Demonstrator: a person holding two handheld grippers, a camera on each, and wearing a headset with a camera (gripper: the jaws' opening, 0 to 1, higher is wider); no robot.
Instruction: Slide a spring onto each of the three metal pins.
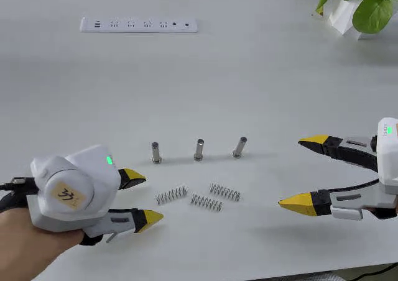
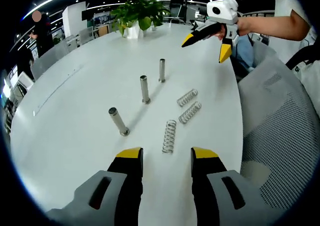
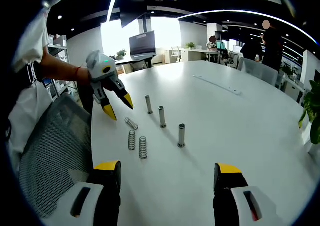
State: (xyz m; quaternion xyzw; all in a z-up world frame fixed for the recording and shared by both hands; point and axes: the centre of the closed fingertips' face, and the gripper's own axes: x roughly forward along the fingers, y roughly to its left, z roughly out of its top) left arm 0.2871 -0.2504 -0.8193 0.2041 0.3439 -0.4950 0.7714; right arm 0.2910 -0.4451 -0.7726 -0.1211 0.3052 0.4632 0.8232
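The three pins stand upright in a row near the middle of the white table (image 1: 261,76): the left pin (image 1: 155,152), the middle pin (image 1: 199,149) and the right pin (image 1: 239,147). All three are bare, with some space between them. I think this spacing is so that a jaw can come down beside each one. Just in front of them, on the person's side, the left spring (image 1: 171,195), the middle spring (image 1: 206,202) and the right spring (image 1: 224,192) lie flat, close together but not touching, and ready to be picked up. No spring is on a pin yet. The left gripper (image 1: 143,198) hovers low beside the left spring, its jaws moderately apart and holding nothing; it looks to me prepared to take that spring. The right gripper (image 1: 305,171) waits well to the side with its jaws wide apart, also holding nothing, probably so that it does not block the work. A power strip (image 1: 138,25) and a plant (image 1: 360,4) stay far at the back, away from the task. The right gripper's body and the plant are cut by the edge of the head view. The right pin seems to lean a little, but this may be the lens. I cannot tell if the pins are fixed in the table or only stand on it.
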